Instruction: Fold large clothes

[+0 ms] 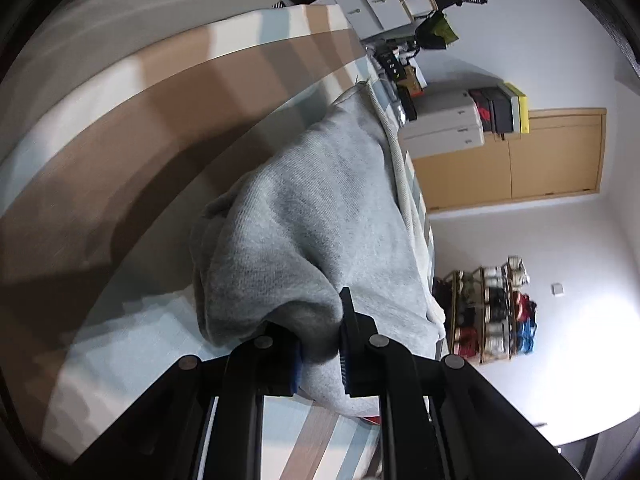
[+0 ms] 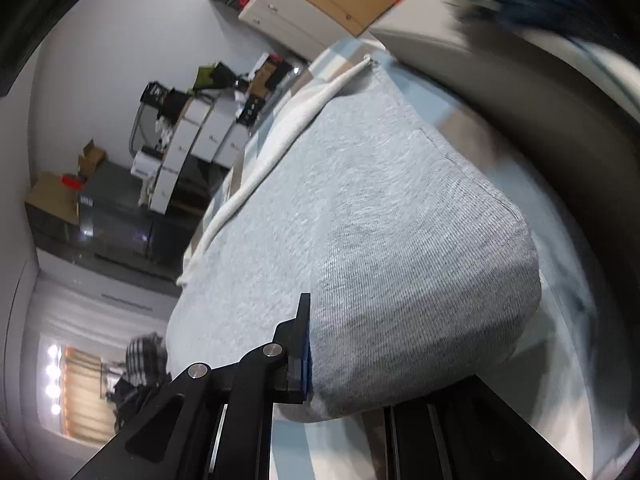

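Both grippers had hold of the grey sweatshirt [image 1: 320,208] over the striped bedspread [image 1: 168,128]. Left gripper [image 1: 320,344] was pinching a bunched fold of the fabric between its blue-padded fingers [image 1: 345,354]. Right gripper [image 2: 340,354] looked clamped on another edge; only one finger [image 2: 303,344] showed, the other was buried under the cloth, so that's a judgement.

The sweatshirt was lifted at the gripped end and draped back down onto the bed, its white ribbed hem [image 2: 276,136] running along the far side. Motion blur on the bedspread and wall, so the fold was likely mid-carry.

To do it well, my read:
- keep both grips level and moving together so the carried edge stays straight
- hold light tension between them, no sag in the middle
- land the edge parallel to the white hem, then release
- left grip was bunched; expect a wrinkle there, smooth afterwards
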Action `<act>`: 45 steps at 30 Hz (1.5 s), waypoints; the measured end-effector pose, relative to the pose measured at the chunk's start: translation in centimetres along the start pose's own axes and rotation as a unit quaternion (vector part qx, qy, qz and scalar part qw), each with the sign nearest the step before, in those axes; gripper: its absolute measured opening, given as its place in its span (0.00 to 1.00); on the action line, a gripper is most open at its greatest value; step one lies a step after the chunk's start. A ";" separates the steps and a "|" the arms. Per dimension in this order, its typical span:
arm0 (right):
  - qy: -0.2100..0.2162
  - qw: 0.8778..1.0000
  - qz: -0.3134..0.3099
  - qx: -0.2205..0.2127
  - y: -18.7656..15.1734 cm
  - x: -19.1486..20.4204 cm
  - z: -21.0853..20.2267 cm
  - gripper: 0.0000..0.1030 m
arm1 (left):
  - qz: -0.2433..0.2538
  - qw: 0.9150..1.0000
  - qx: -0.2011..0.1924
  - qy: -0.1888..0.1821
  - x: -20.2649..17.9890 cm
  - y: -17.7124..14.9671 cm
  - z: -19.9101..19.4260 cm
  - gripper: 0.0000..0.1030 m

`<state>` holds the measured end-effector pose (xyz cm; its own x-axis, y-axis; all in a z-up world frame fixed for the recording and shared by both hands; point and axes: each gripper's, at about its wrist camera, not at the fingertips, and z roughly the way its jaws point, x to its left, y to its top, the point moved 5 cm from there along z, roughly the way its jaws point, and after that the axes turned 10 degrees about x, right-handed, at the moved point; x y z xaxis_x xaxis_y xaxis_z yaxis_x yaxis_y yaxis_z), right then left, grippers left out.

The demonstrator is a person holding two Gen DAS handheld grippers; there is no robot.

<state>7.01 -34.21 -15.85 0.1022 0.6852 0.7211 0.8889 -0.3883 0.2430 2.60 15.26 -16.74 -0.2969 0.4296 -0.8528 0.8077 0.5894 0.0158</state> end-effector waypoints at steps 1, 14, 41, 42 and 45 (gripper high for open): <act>-0.002 1.000 0.000 0.006 -1.1 -0.2 -0.4 0.11 | 0.001 1.000 0.007 -0.001 0.3 -0.4 -0.2 0.09; -0.060 0.997 -0.034 0.018 -3.4 0.7 -3.6 0.62 | 0.126 0.986 0.038 0.103 -3.8 -0.5 -3.7 0.52; -0.262 0.842 -0.462 0.093 3.6 16.1 9.8 0.99 | 0.399 0.875 -0.097 0.257 -14.3 0.6 7.4 0.88; -0.265 0.835 -0.470 0.106 3.8 15.9 10.5 0.99 | 0.404 0.872 -0.100 0.259 -14.5 0.6 7.2 0.88; -0.270 0.825 -0.475 0.143 4.5 14.9 12.6 0.96 | 0.415 0.869 -0.095 0.252 -15.0 0.5 7.2 0.88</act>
<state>18.16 -18.03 -12.21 -0.5858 0.8016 -0.1195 0.7436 0.5903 0.3140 11.10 4.17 -7.74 0.1242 0.9774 -0.1709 0.7653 0.0153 0.6435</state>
